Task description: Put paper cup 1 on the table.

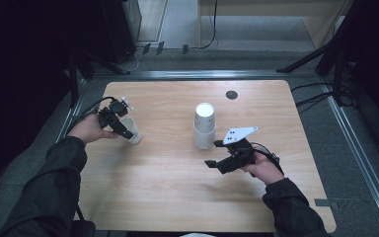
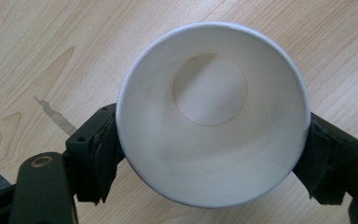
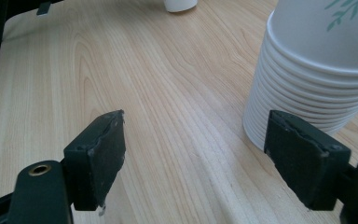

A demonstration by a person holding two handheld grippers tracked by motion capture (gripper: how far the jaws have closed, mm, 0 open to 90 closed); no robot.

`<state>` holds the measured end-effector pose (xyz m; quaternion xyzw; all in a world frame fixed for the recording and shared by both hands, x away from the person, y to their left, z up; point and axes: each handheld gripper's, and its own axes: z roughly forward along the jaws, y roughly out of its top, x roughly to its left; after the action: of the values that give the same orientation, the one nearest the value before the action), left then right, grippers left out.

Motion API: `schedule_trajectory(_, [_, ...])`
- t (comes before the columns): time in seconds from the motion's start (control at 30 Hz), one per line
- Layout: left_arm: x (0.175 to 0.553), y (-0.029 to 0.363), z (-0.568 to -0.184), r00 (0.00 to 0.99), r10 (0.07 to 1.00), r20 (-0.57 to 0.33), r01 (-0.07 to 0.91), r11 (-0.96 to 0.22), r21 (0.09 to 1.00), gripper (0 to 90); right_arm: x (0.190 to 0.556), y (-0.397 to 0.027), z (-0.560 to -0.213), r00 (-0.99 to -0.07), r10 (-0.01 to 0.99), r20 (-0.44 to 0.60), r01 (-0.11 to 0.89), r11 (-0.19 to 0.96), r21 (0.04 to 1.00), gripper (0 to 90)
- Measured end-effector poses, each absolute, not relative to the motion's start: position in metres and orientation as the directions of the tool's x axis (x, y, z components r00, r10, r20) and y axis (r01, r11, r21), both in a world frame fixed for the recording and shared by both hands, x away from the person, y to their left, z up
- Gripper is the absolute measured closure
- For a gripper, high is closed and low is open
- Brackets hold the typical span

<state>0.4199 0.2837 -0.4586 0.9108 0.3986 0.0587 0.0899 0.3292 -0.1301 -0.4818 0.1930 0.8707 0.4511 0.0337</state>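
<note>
One cup [image 2: 213,114] stood apart from the stack [image 1: 204,127], upright between the left claw's [image 1: 123,129] pads, which sat against its rim, while the right claw [image 1: 216,154] waited wide open and empty just beside the stack, more cups seemingly left.

Wooden table [image 1: 177,197]: cup [image 1: 132,131], cup stack [image 1: 205,126]

A light wooden table [image 1: 168,197] with rounded corners stands on grey carpet [image 1: 256,64]; a pale wooden cabinet [image 1: 271,24] stands far right; dark equipment [image 1: 121,24] far left; black cables [image 1: 316,98] trail right.
</note>
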Motion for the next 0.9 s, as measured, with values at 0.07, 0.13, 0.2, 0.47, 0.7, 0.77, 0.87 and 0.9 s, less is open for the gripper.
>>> schedule_trajectory(0.07, [0.42,0.284,-0.459,0.669,0.742,0.031,0.721,-0.659,0.215,18.6,0.329,-0.131,-0.482,-0.922,0.368,0.118,0.308,0.518,0.798,20.8])
schedule_trajectory(0.13, [0.421,0.284,-0.46,0.668,0.744,0.023,0.723,-0.657,0.214,16.3,0.329,-0.131,-0.481,-0.922,0.368,0.119,0.309,0.516,0.799,20.8])
schedule_trajectory(0.2, [0.421,0.284,-0.461,0.668,0.744,0.017,0.725,-0.656,0.212,13.0,0.329,-0.131,-0.481,-0.922,0.367,0.12,0.309,0.515,0.8,20.8])
schedule_trajectory(0.47, [0.42,0.288,-0.459,0.661,0.75,-0.024,0.732,-0.637,0.243,10.4,0.33,-0.13,-0.483,-0.924,0.364,0.117,0.307,0.526,0.793,20.8])
schedule_trajectory(0.7, [0.417,0.297,-0.447,0.646,0.759,-0.077,0.741,-0.6,0.301,5.3,0.33,-0.13,-0.483,-0.923,0.367,0.118,0.31,0.523,0.794,20.8])
schedule_trajectory(0.77, [0.415,0.3,-0.442,0.642,0.761,-0.095,0.743,-0.586,0.325,5.4,0.33,-0.13,-0.483,-0.924,0.365,0.118,0.308,0.524,0.794,20.8])
schedule_trajectory(0.87, [0.412,0.304,-0.435,0.64,0.76,-0.112,0.741,-0.571,0.354,5.5,0.33,-0.131,-0.483,-0.922,0.369,0.119,0.312,0.521,0.794,20.8])
schedule_trajectory(0.9, [0.411,0.305,-0.431,0.638,0.761,-0.119,0.739,-0.563,0.369,5.5,0.33,-0.131,-0.483,-0.922,0.369,0.12,0.312,0.521,0.795,20.8])
